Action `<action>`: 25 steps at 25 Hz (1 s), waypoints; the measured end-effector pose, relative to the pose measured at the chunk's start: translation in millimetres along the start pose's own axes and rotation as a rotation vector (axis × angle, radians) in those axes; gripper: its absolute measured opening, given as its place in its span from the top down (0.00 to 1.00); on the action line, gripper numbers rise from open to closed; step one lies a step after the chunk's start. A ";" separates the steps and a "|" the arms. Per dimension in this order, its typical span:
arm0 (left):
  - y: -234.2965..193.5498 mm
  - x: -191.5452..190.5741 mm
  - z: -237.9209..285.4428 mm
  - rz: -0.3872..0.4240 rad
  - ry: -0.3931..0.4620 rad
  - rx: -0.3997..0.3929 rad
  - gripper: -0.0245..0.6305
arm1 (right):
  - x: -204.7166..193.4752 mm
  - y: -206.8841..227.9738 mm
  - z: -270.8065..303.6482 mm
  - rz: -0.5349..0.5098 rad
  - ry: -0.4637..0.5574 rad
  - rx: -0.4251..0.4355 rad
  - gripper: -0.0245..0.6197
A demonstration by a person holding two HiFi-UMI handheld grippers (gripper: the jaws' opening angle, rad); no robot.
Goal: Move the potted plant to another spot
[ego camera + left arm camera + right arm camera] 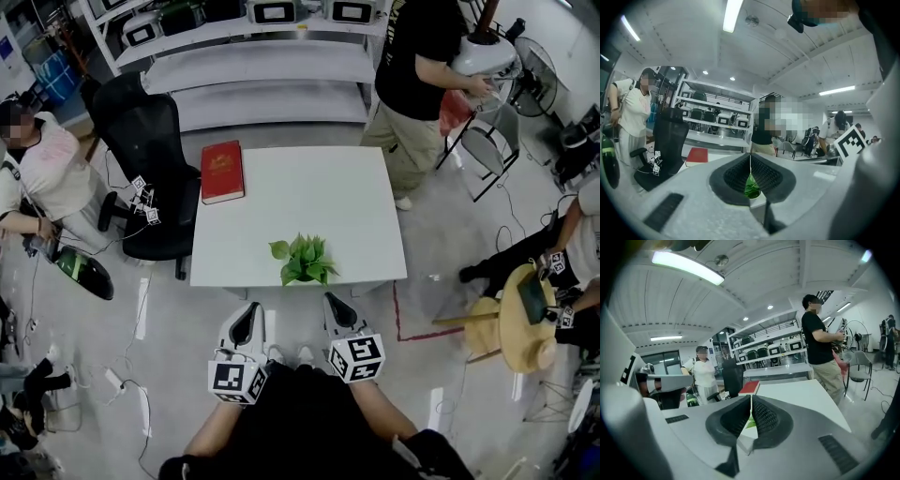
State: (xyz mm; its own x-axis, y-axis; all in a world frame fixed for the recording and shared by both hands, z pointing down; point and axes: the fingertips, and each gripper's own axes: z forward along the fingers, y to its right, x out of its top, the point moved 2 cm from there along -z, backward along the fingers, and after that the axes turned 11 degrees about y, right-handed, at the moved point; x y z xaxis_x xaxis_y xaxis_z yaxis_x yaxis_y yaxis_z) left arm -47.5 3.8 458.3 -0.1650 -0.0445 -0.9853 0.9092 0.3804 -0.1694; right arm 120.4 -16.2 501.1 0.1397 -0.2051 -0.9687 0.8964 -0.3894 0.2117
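1. A small leafy green potted plant (pixel 304 261) is seen in the head view on a white square table (pixel 319 187), near the middle of its front edge. The pot is almost wholly covered by the leaves, and nothing else can be made out in it.
2. The left gripper (pixel 251 311) and the right gripper (pixel 333 302) are held side by side just in front of the table's near edge, apart from the plant and pointed towards it.
3. In the left gripper view the ribbed black pads of the left gripper (pixel 750 164) are pressed together with nothing grasped. A patch of the plant's green (pixel 752 187) is seen through the small opening below the line where they meet.
4. In the right gripper view the right gripper (pixel 751 404) is likewise clenched and empty. Only a sliver of green leaf (pixel 749 423) shows behind the narrow seam.
5. The plant's place on the table is shown only by the head view. The meeting of the jaws is shown only by the gripper views.
6. A red hardback book (pixel 222 172) lies flat at the table's far left corner, well apart from the plant.
7. A black office chair (pixel 150 131) stands beside the table's left edge.
8. White shelving (pixel 272 66) stands behind the table. A person in a black shirt (pixel 417 56) stands beyond the far right corner, and a round wooden stool (pixel 520 319) stands to the right.
9. Nothing lies between the grippers and the plant.
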 end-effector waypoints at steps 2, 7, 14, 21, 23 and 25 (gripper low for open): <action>-0.4 4.0 -2.4 -0.007 0.006 -0.007 0.93 | 9.7 -7.3 -5.4 0.016 0.026 -0.015 0.94; 2.5 2.1 -10.0 -0.010 0.005 -0.049 0.93 | 16.3 -25.6 -15.8 0.011 0.043 -0.027 0.94; 1.6 -9.8 -20.2 -0.020 -0.021 -0.082 0.93 | 11.0 -39.1 -24.4 0.002 0.044 -0.047 0.94; 5.8 -17.5 -23.1 -0.037 -0.034 -0.102 0.93 | 9.6 -47.5 -25.5 -0.008 0.042 -0.044 0.94; 5.3 -17.9 -24.0 -0.043 -0.036 -0.101 0.93 | 8.9 -50.8 -24.8 -0.021 0.033 -0.036 0.94; 4.7 -17.6 -25.0 -0.040 -0.035 -0.105 0.93 | 7.9 -52.6 -24.6 -0.022 0.026 -0.035 0.94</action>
State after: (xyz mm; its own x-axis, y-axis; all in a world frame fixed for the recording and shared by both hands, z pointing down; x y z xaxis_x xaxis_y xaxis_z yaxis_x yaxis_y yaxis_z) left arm -49.9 29.5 475.4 -0.1848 -0.0934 -0.9783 0.8568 0.4722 -0.2069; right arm 84.7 24.8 479.1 0.1307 -0.1732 -0.9762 0.9136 -0.3613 0.1864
